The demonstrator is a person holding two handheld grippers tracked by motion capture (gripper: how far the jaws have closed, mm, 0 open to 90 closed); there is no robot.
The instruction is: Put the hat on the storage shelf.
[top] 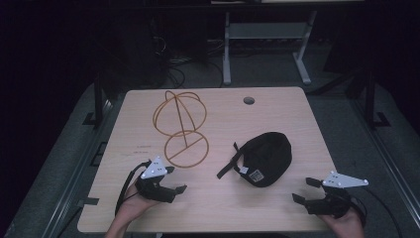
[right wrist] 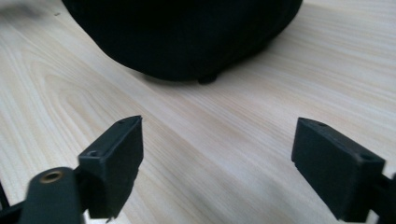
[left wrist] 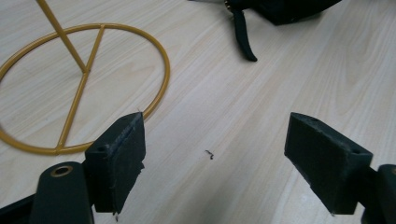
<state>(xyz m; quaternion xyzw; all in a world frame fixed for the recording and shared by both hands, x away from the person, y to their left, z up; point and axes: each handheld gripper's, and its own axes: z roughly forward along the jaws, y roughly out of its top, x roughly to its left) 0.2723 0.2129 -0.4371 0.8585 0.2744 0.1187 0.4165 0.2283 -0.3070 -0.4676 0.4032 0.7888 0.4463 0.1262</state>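
Wide-open, empty jaws over pale wooden table (top: 218,203); black cap (top: 265,157), dark room beyond.

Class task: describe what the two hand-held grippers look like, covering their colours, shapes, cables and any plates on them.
Both the left gripper and the right gripper are black, each with two blocky, wedge-shaped jaws. Each carries a pale grey three-cornered plate on top, dotted with small marks. A black cable loops from the left one; another trails from the right. Forearms are bare, no sleeves showing.
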